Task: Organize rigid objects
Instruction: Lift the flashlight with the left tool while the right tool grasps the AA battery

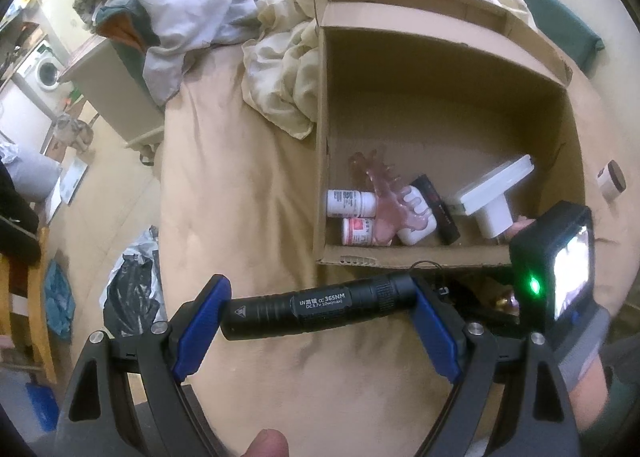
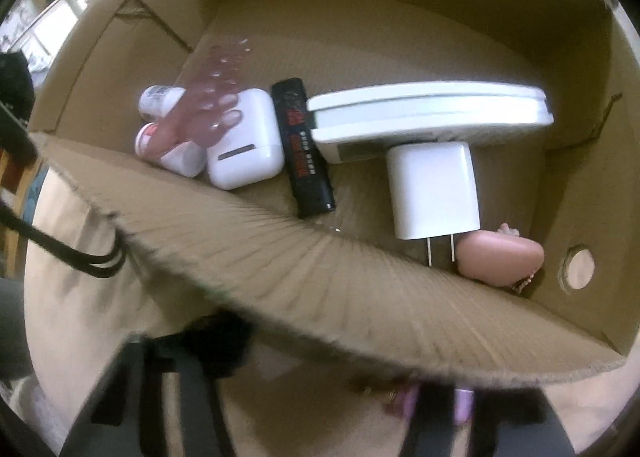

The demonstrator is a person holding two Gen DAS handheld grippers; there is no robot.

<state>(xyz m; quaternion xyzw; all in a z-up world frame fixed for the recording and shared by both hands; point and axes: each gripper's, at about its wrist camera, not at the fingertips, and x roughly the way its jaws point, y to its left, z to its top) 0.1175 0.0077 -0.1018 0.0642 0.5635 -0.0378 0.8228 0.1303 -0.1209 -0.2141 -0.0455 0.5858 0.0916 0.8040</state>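
Left gripper clamped endwise on black flashlight, likely stiff, weighty, slick metal, better gripped mid-barrel; right gripper's state unclear.

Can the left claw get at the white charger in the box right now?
Probably not: the left claw has the black flashlight spanning its pads, though the box is open above the white charger.
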